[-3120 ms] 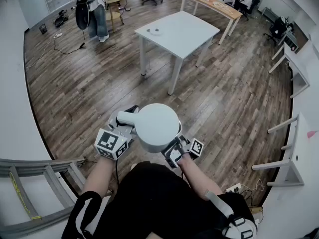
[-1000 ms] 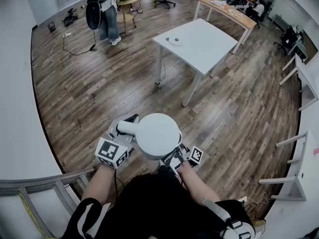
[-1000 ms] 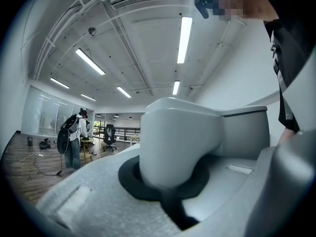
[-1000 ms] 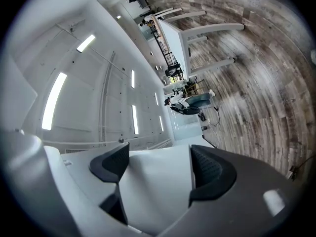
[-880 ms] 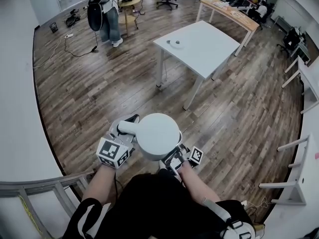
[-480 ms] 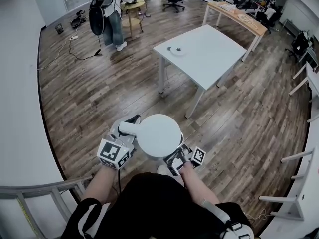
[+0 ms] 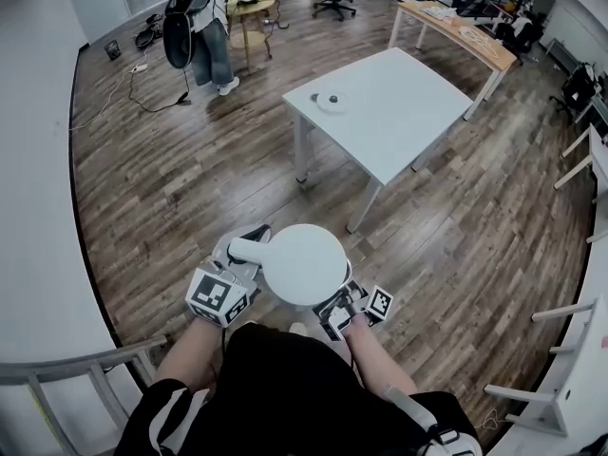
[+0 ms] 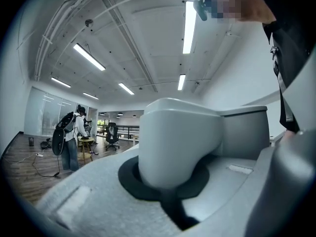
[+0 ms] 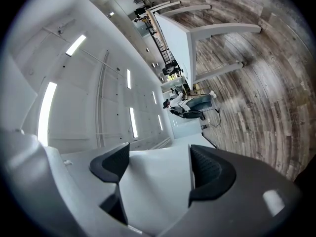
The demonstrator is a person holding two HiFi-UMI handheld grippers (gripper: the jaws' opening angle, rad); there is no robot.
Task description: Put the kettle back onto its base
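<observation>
In the head view a white kettle [image 7: 302, 264], seen from above, hangs over the wood floor in front of my body. My left gripper [image 7: 242, 248] is shut on its handle [image 8: 173, 147], which fills the left gripper view between the jaws. My right gripper [image 7: 334, 297] grips the kettle's near right side; the right gripper view shows white kettle wall [image 9: 158, 181] pinched between its two black pads [image 9: 210, 169]. The round kettle base [image 7: 330, 101] lies on a white table [image 7: 408, 112] farther ahead, apart from the kettle.
A person with a black backpack [image 7: 195, 27] stands at the back left by a small round table [image 7: 249, 8]. Cables [image 7: 142, 74] lie on the floor there. A long wooden desk [image 7: 456, 27] is behind, white desks [image 7: 579, 150] at right, a grey frame [image 7: 85, 369] at lower left.
The white table and the room have slid down and nearer in the head view as the person walks forward. Both grippers keep the same hold on the kettle.
</observation>
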